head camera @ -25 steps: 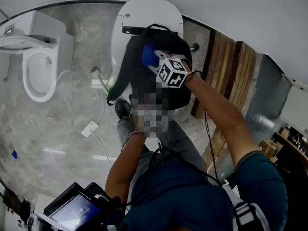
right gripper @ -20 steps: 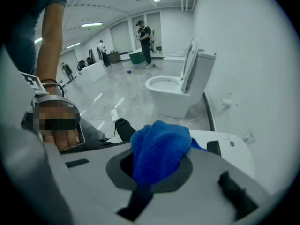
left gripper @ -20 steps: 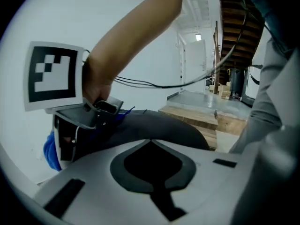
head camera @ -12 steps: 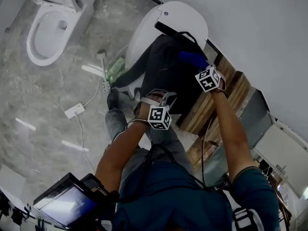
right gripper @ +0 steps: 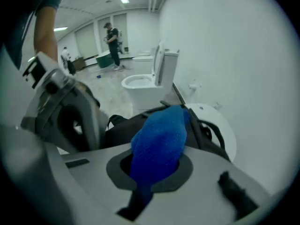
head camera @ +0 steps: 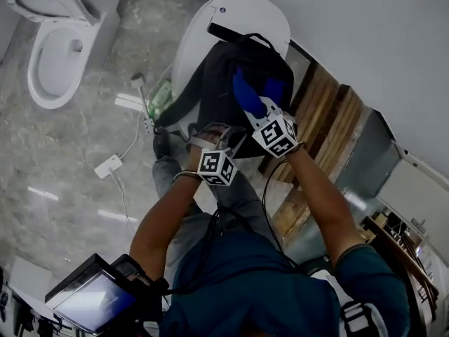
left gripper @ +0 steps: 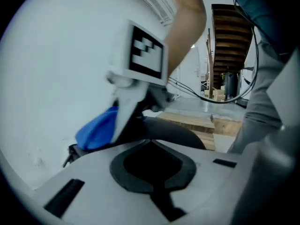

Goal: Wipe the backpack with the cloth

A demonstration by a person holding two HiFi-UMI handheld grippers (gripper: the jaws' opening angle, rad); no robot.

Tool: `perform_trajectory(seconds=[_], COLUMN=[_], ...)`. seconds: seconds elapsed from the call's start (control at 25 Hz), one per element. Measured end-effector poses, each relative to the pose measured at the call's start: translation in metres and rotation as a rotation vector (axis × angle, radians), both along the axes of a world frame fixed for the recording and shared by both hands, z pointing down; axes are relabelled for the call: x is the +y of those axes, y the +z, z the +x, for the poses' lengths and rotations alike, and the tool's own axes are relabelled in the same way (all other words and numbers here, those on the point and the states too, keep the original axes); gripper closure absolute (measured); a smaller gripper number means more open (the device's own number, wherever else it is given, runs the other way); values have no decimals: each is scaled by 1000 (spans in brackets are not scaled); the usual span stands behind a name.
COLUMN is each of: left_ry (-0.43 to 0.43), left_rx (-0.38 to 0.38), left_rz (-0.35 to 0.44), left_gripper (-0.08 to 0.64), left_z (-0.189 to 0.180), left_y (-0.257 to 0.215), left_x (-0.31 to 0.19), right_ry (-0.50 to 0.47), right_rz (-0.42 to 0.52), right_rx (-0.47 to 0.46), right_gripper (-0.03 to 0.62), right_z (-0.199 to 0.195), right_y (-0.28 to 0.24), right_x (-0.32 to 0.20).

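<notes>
A screen (head camera: 91,304) sits nearest the person, at 7 o'clock in the head view. Both grippers are held out near the middle of that view.

The left gripper (head camera: 212,144) rests against the near edge of the backpack (head camera: 224,83), just at 6 o'clock from it. In the left gripper view its mouth shows only black, so it cannot be told whether the jaws are open or closed.

The right gripper (right gripper: 152,170) is just beside the left one, at its 2 o'clock. Its jaws are closed on a blue cloth (right gripper: 159,137), which sticks out forward and lies on the backpack's top.

The black backpack lies on the closed white lid of a toilet (head camera: 242,16), which stands against a pale wall (head camera: 365,27) at 12 o'clock.

Wooden planks (head camera: 330,118) lie at 2 o'clock from the grippers. A grey marbled floor (head camera: 63,160) fills the left side. A second toilet (head camera: 52,44), lid up, stands well apart at 10 o'clock.

Far off in the right gripper view, a person (right gripper: 112,39) stands in the room.
</notes>
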State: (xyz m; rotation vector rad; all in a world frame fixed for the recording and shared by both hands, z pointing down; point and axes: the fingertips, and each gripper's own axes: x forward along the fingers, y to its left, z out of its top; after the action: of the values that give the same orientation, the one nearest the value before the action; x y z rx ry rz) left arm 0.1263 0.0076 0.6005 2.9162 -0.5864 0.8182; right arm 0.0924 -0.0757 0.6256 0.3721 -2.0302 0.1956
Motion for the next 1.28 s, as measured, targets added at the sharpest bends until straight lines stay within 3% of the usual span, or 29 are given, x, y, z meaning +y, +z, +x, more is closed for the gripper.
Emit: perform_trajectory(seconds=[0.08, 0.16, 0.24, 0.32, 0.4, 0.44, 0.52, 0.68, 0.76, 0.92, 1.04, 1.12, 1.28], left_ry=[-61, -50, 102, 332, 543, 609, 655, 640, 632, 602, 540, 456, 336], left_rx=[16, 42, 60, -4, -120, -160, -170, -138, -149, -168, -191, -210, -205], left_rz=[17, 12, -17, -84, -191, -240, -306, -291, -266, -216, -135, -89, -45], left_gripper=[556, 556, 555, 555, 555, 557, 556, 555, 555, 555, 555, 555, 555], left_z=[-27, -38, -26, -4, 12, 15, 17, 18, 18, 17, 17, 18, 18], left_y=[-6, -14, -24, -19, 5, 16, 24, 22, 25, 30, 27, 24, 0], left_x=[-23, -60, -94, -110, -104, -99, -98, -100, -98, -101, -100, -99, -83], right_ry=[132, 246, 253, 119, -36, -73, -29, 127, 180, 315, 367, 361, 241], right_rz=[-7, 37, 69, 53, 18, 5, -31, -85, -94, -66, -82, -132, -256], right_rx=[11, -2, -32, -53, -46, -41, -52, 26, 73, 113, 113, 121, 44], right_gripper=[588, 587, 588, 586, 587, 588, 588, 587, 588, 588, 586, 586, 586], right_z=[34, 48, 26, -23, -60, -65, -43, 55, 76, 71, 68, 67, 39], right_y=[0, -2, -1, 6, 18, 23, 25, 32, 37, 46, 47, 49, 33], right_x=[30, 57, 82, 112, 147, 157, 163, 167, 168, 161, 167, 173, 195])
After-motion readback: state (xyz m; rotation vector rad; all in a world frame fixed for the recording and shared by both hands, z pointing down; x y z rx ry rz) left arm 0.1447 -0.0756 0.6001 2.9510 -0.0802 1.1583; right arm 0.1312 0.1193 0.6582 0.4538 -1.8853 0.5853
